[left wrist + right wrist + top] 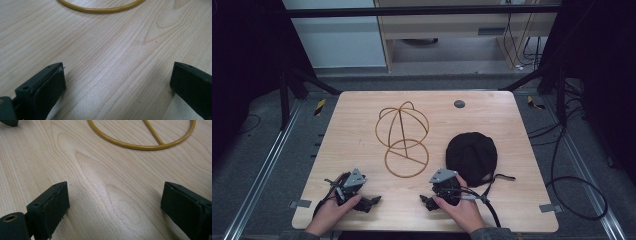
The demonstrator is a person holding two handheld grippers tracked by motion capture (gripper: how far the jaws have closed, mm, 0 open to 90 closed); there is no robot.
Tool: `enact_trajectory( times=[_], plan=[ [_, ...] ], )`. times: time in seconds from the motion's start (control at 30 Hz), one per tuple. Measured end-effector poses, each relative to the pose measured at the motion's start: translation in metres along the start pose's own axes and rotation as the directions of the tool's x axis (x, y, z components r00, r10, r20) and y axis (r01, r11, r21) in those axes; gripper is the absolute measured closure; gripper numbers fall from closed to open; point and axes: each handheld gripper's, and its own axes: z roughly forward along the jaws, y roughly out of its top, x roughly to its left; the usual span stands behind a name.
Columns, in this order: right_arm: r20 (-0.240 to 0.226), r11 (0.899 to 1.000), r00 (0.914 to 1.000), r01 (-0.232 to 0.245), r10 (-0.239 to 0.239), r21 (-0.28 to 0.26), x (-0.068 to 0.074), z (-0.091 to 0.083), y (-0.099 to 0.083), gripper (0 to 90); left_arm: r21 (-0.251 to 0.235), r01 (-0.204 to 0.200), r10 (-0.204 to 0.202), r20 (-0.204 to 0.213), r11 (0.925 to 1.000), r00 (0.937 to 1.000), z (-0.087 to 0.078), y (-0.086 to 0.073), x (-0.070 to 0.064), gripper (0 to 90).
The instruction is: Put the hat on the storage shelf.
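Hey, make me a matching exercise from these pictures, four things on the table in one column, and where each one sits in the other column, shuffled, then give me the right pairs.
Things:
1. golden wire hat stand
2. black fabric cap
3. small grey round disc
4. left gripper

Places:
A. near the far edge of the wooden table, right of middle
B. near the front edge, left side, jaws open on bare wood
C. middle of the table
D. right of the stand, just beyond the right gripper

Pairs: 1-C, 2-D, 3-A, 4-B
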Motion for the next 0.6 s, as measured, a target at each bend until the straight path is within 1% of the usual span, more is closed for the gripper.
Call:
enact_trajectory(
  times=[0.23,0.37,0.47,0.53,0.57,0.6],
  plan=[
    [0.001,1.000,1.0000,-0.007,0.007,0.003,0.000,0.000,0.000,7.2,0.002,-0.004,0.004,0.000,1.0000,1.0000,0.000,0.000,0.000,0.0],
    [0.012,1.000,0.9998,-0.015,0.015,0.001,0.000,-0.001,-0.001,7.1,0.001,-0.003,0.003,0.000,1.0000,1.0000,0.000,0.000,0.000,0.0],
    [0.026,1.000,0.9995,-0.018,0.018,0.008,0.002,-0.004,-0.002,10.3,0.001,-0.003,0.003,0.000,1.0000,1.0000,0.000,0.000,0.000,0.0],
    [0.043,1.000,0.9991,0.001,0.000,-0.018,0.004,-0.012,0.000,10.3,0.001,-0.003,0.003,0.000,1.0000,1.0000,0.000,0.000,0.000,0.0],
    [0.043,1.000,0.9991,0.001,0.000,-0.018,0.004,-0.012,0.000,10.3,0.001,-0.003,0.003,0.000,1.0000,1.0000,0.000,0.000,0.000,0.0],
    [0.055,0.999,0.9984,-0.009,0.011,-0.051,0.004,-0.023,0.003,9.9,0.001,-0.002,0.002,0.000,1.0000,1.0000,0.000,0.000,0.000,0.0]
  ],
)
